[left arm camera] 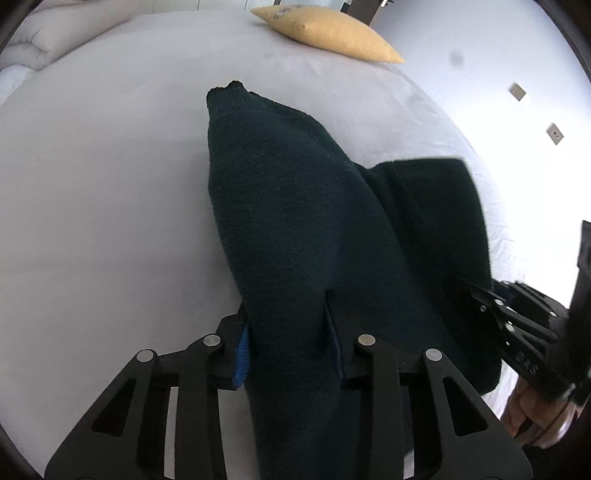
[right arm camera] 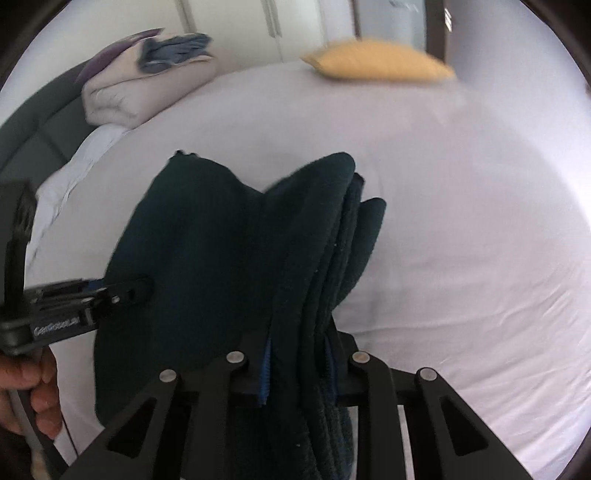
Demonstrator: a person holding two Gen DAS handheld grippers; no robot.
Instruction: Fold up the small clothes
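A dark green knitted garment (left arm camera: pixel 280 206) is lifted off the white bed sheet (left arm camera: pixel 103 192). My left gripper (left arm camera: pixel 288 350) is shut on a thick bunch of it, the knit packed between the blue pads. In the right wrist view the same garment (right arm camera: pixel 207 236) hangs in several folded layers, and my right gripper (right arm camera: pixel 299 365) is shut on those layers. The right gripper (left arm camera: pixel 476 295) also shows at the right edge of the left wrist view, biting the cloth. The left gripper (right arm camera: pixel 144 286) shows at the left of the right wrist view, gripping the other side.
A yellow pillow (left arm camera: pixel 332 33) lies at the far side of the bed. A folded beige duvet (right arm camera: pixel 144 92) with blue clothes (right arm camera: pixel 177 51) on top sits at the far left by a dark headboard (right arm camera: pixel 33 129). A hand (right arm camera: pixel 26 387) holds the left tool.
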